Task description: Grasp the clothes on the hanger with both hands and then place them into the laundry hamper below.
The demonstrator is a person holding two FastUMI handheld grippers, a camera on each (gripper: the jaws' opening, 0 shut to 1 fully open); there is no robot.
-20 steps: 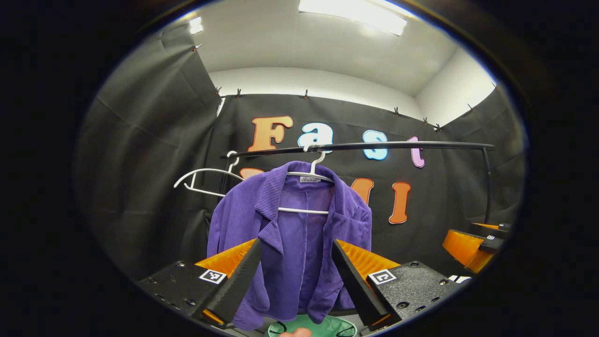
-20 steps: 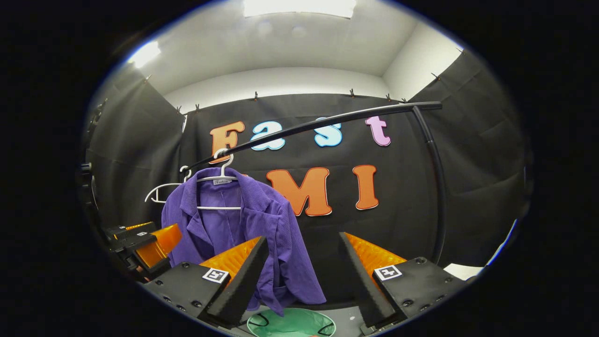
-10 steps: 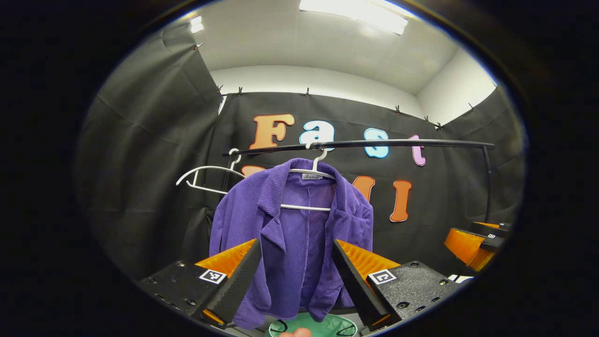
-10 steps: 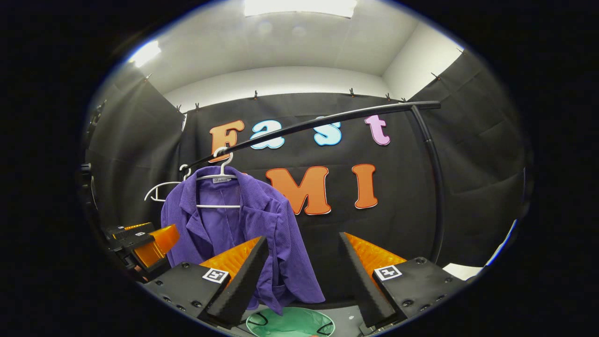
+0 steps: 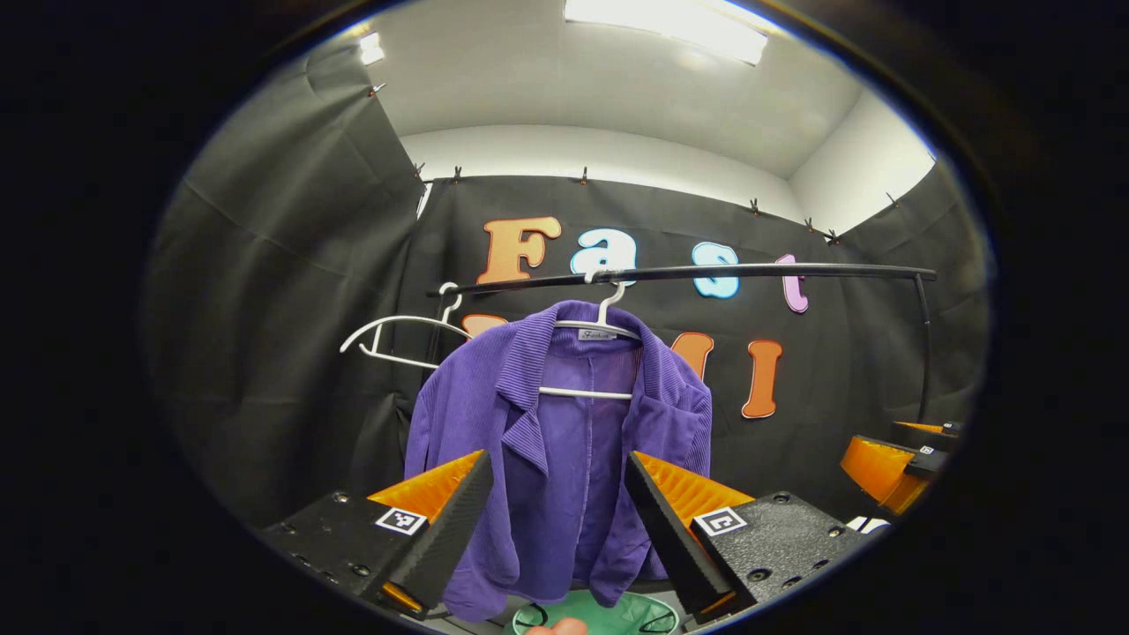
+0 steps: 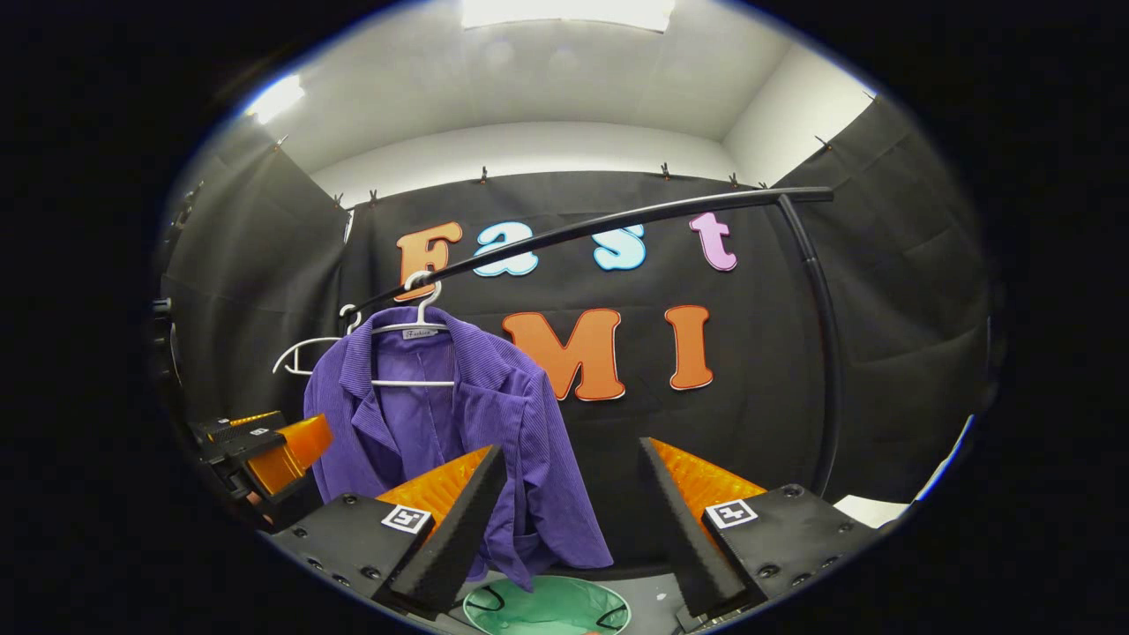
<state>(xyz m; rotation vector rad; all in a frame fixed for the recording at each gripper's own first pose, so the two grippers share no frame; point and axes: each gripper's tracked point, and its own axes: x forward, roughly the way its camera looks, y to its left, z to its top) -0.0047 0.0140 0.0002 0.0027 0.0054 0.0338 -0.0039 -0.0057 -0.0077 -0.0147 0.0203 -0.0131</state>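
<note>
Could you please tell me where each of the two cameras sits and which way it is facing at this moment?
Left gripper view: rides on the left claw, looking forward and slightly up, straight at the purple jacket on its white hanger; its own open fingers frame the jacket, and the right claw shows at the right edge.
Right gripper view: rides on the right claw, facing the booth wall right of the jacket; its own open fingers show below, the left claw at left.
Shared: jacket, hanger, black rail, green hamper.

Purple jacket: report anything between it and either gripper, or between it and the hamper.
Nothing visible blocks either path. The purple jacket hangs ahead of the open left gripper and open right gripper; the green hamper sits open right under its hem.
</note>
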